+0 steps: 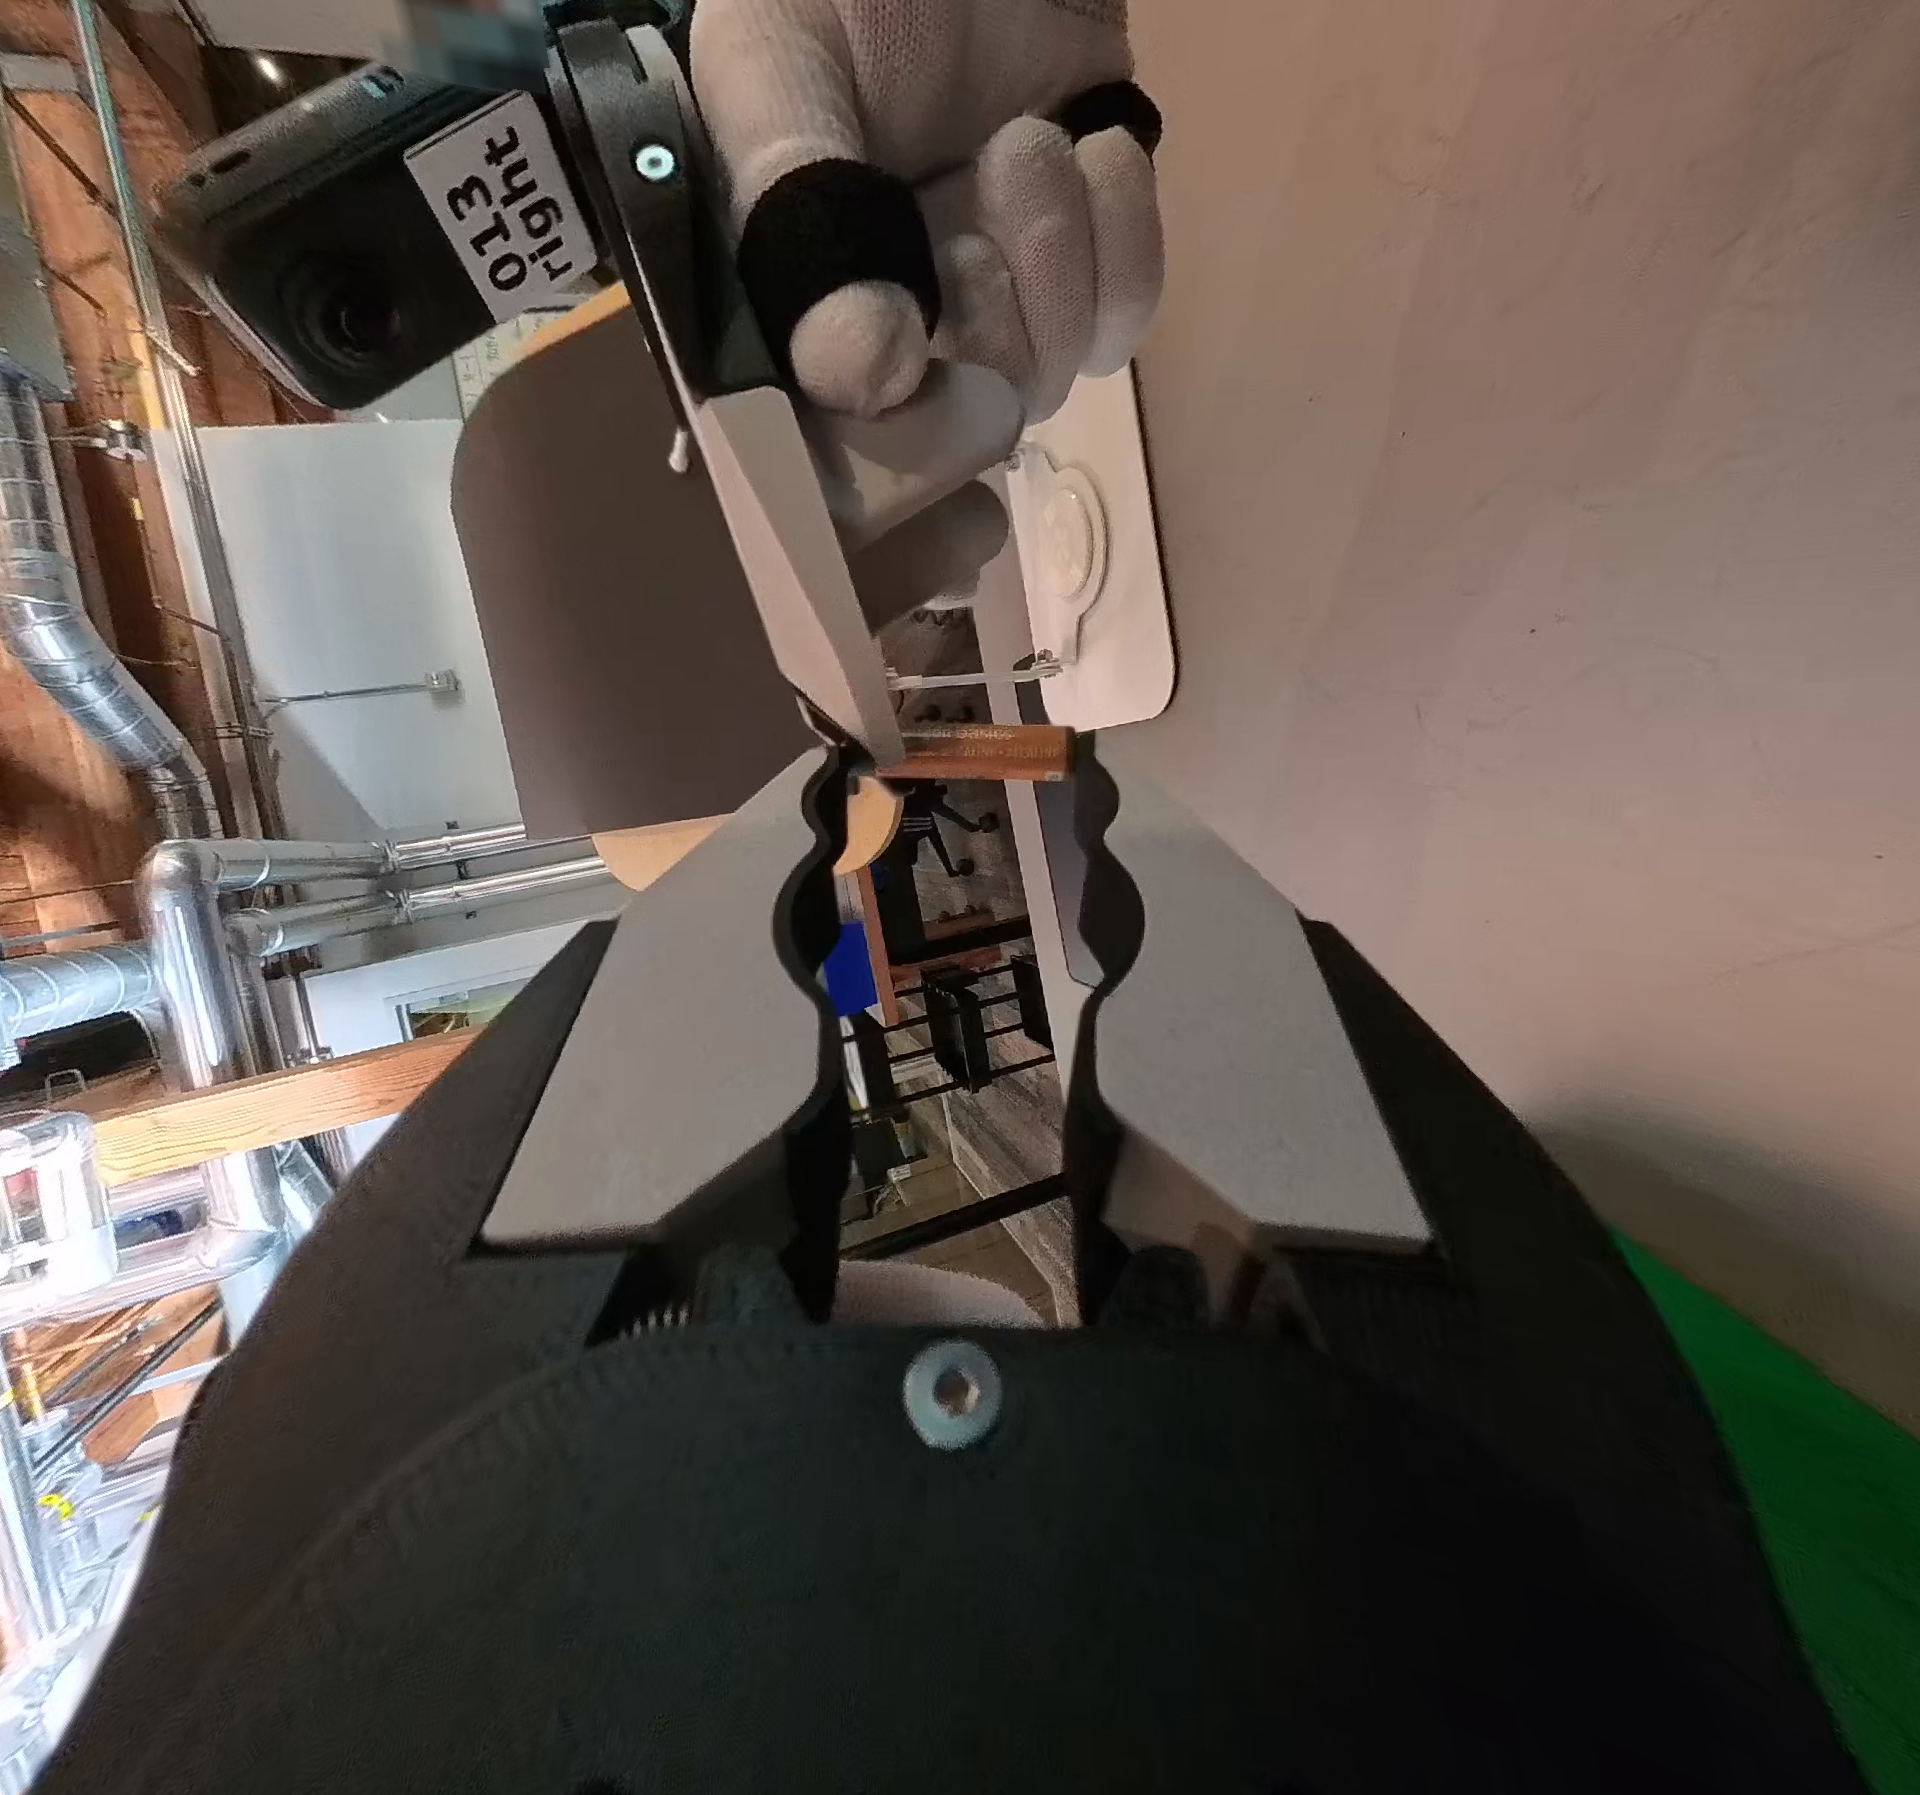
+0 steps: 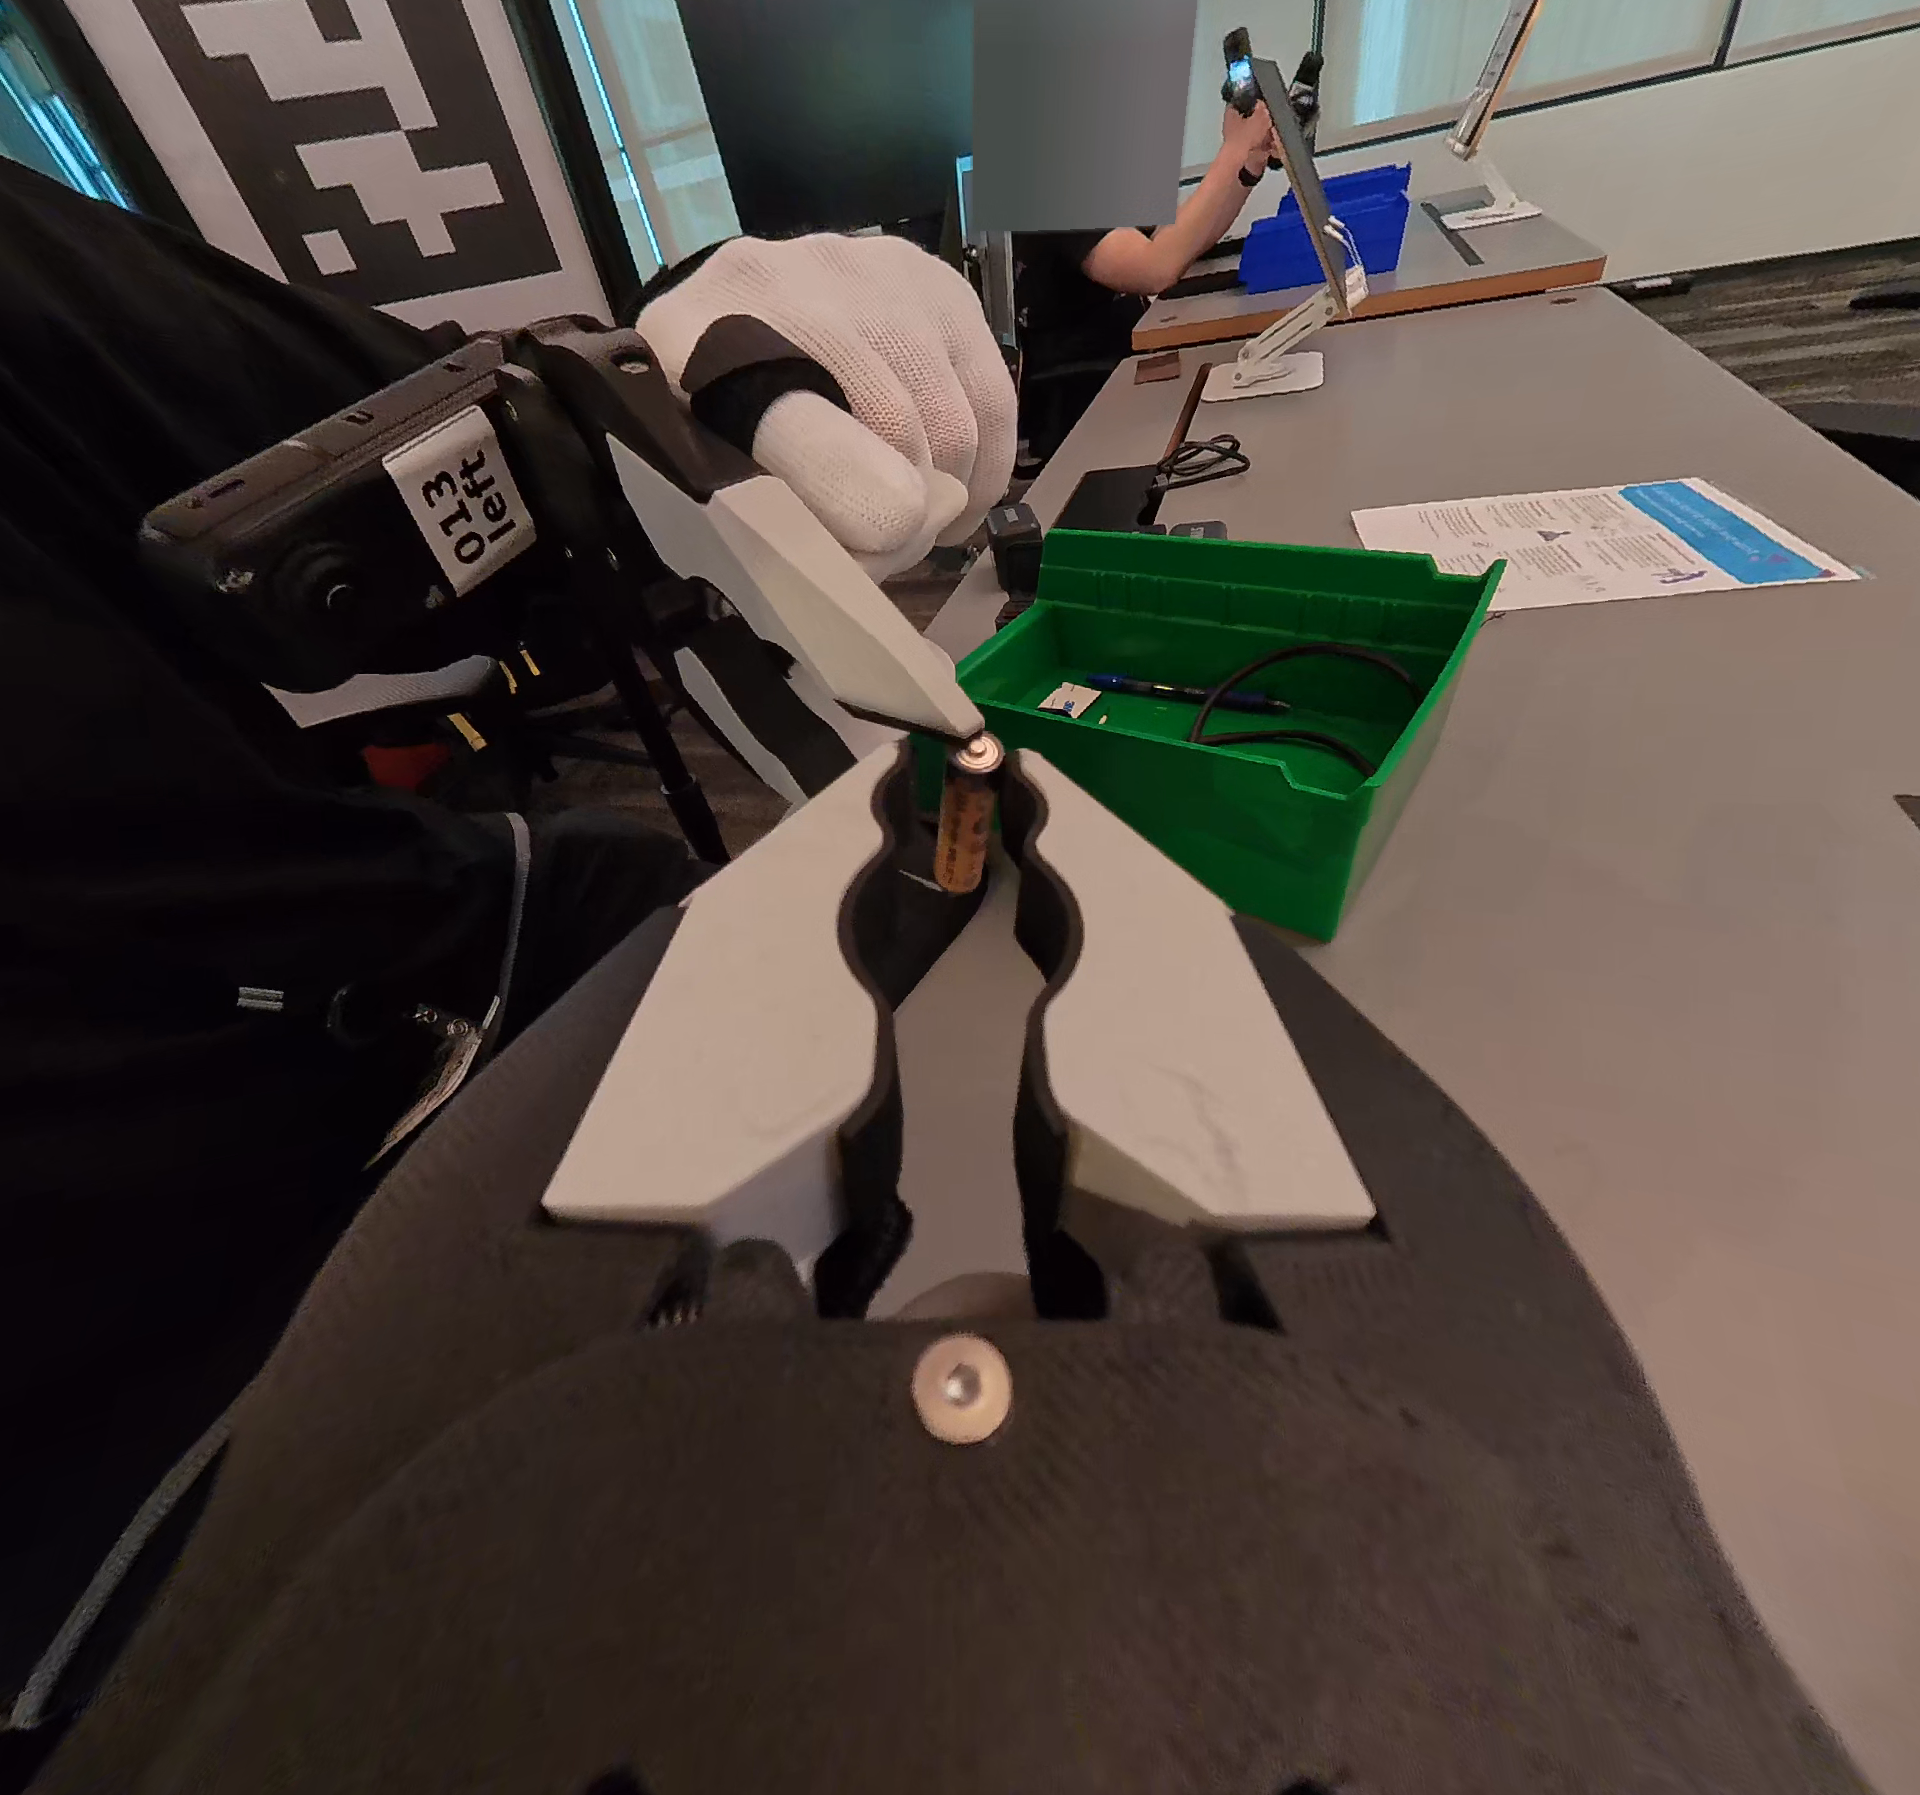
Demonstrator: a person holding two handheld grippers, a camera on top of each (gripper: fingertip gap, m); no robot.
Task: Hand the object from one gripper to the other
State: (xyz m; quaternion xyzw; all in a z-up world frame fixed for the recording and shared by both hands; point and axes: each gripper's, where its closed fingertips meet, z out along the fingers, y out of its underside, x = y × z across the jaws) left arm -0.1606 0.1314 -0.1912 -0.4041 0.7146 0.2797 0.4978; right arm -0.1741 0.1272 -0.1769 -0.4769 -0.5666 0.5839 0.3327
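A small copper-coloured battery stands upright between the tips of my right gripper, which is shut on it above the table's near edge. In the left wrist view the battery lies crosswise between the tips of my left gripper, whose jaws stand open, one tip at each end of it. The right gripper's finger comes down from above and covers one end of the battery. In the right wrist view the left gripper's upper finger touches the battery's top cap; its other finger is mostly hidden.
A green bin with a pen and a black cable inside sits on the grey table just behind the grippers. A printed sheet lies farther right. A person sits at the far end. Gloved hands hold both grippers. My left and right fingertips are right by each other.
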